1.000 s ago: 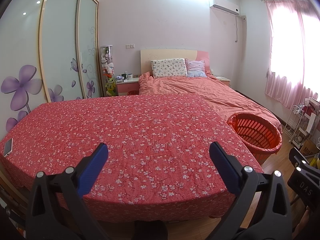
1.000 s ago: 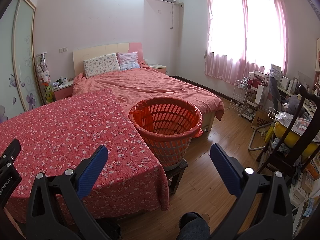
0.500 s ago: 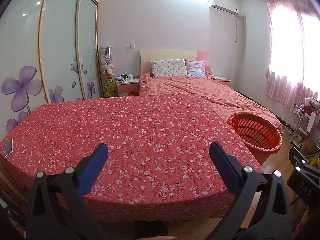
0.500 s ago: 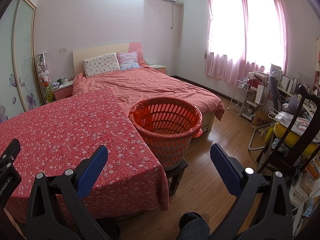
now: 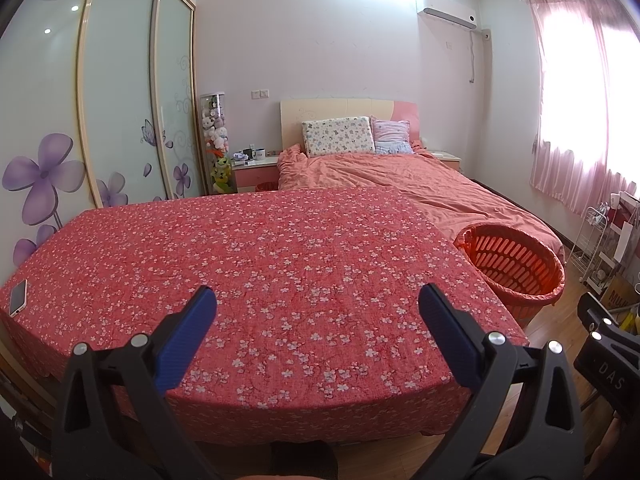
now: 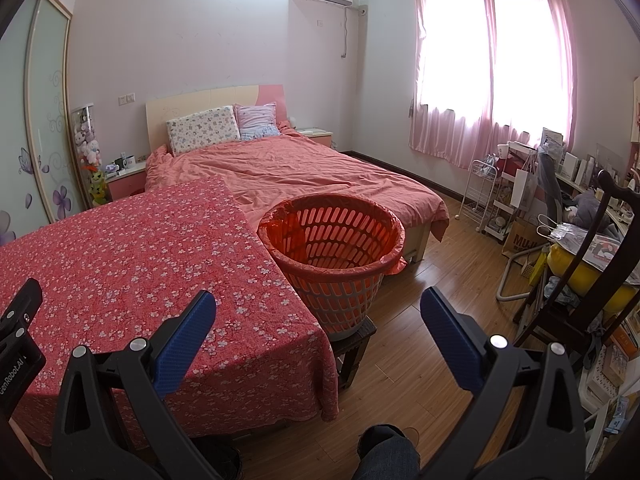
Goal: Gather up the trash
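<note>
While you are holding both over the table (image 5: 280,264):
Left tongs (image 5: 317,330): gaping wide, empty.
Right tongs (image 6: 318,330): gaping wide, empty.
Basket (image 6: 334,258): sitting beside the table.

Nothing has changed: both views match the earlier pictures, with no shift in anything shown.

The left hand-held gripper (image 5: 317,310), black-framed with blue padded fingers (image 5: 188,334), points level and forward, its jaws spread wide with nothing between them. The right hand-held gripper (image 6: 318,314) has the same build and pose, its blue fingers (image 6: 450,338) equally far apart and empty.
</note>
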`<state>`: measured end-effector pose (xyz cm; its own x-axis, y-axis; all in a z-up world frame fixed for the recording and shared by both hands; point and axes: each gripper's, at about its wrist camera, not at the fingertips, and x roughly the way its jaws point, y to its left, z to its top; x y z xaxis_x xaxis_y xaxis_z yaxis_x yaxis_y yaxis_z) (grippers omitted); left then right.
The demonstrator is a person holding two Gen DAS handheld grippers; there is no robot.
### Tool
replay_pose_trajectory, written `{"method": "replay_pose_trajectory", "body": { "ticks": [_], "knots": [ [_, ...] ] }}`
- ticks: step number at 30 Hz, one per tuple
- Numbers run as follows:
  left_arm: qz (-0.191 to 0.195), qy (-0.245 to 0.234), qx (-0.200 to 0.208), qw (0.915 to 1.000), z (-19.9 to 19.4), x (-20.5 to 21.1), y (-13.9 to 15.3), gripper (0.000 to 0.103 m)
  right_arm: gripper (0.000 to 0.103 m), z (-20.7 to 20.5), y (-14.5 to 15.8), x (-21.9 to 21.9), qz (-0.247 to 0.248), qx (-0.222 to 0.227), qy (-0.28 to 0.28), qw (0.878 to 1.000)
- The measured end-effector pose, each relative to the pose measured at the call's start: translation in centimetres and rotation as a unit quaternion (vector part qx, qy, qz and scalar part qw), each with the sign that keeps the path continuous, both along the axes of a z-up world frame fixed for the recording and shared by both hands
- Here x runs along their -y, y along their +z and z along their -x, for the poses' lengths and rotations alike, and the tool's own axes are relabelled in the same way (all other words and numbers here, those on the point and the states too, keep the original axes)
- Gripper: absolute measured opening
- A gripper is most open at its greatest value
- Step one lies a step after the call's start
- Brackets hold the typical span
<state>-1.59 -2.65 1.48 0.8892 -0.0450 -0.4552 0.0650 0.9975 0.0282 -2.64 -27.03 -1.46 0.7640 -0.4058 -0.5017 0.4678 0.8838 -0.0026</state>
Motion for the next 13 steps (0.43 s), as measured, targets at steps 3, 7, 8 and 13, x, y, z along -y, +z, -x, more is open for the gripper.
{"method": "replay_pose_trajectory", "body": {
  "ticks": [3,7,8,13],
  "knots": [
    [0.0,0.0,0.001,1.0,0.05,-0.01,-0.01,0.099,0.101,0.04,-0.05,0.08,0.0,0.0,0.0,1.0],
    [-0.002,0.001,0.001,1.0,0.07,0.03,-0.12,0.099,0.101,0.08,-0.1,0.08,0.0,-0.001,0.0,1.0],
    [-0.001,0.0,0.001,1.0,0.07,0.01,-0.14,0.099,0.101,0.11,-0.09,0.08,0.0,-0.001,0.0,1.0],
    [-0.001,0.001,-0.001,1.0,0.06,0.01,-0.2,0.099,0.101,0.06,-0.08,0.07,0.0,-0.001,0.0,1.0]
  ]
}}
